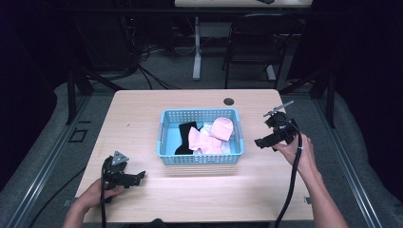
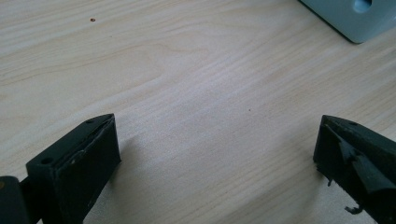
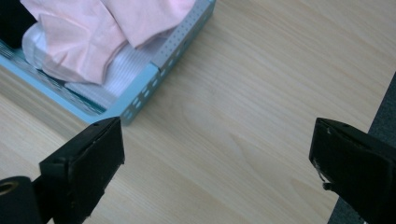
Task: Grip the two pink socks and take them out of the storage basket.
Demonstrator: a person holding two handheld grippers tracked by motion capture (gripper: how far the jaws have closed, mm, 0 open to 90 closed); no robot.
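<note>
Sitting near the middle of the wooden table [image 1: 142, 109], a light blue perforated basket [image 1: 199, 159] has its long axis running from left to right in the high view, with its open side facing up. Inside it lie a pink cloth [image 1: 211, 135], a black cloth [image 1: 185, 135] at its left, and a small white cloth [image 1: 207, 128] between them. The pink cloth rises a little above the rim on the right side.

The left gripper [image 1: 138, 178] is held low near the front left part of the table, well apart from the basket, and it points to the right. In the left gripper view its jaws stand wide apart over bare wood and hold nothing; a corner of the basket [image 2: 355, 18] shows at the top right.

The right gripper [image 1: 260, 141] is just beside the right end of the basket and points left toward it. In the right gripper view its jaws are also wide open and empty, with the basket corner [image 3: 140, 93] and the pink cloth [image 3: 93, 32] ahead at the upper left.

The table top is pale wood with a round cable hole [image 1: 229, 101] near its far edge. Beyond it the room is dark, with a black chair [image 1: 252, 42], cables on the grey floor [image 1: 166, 71] and a white table leg [image 1: 196, 47].
</note>
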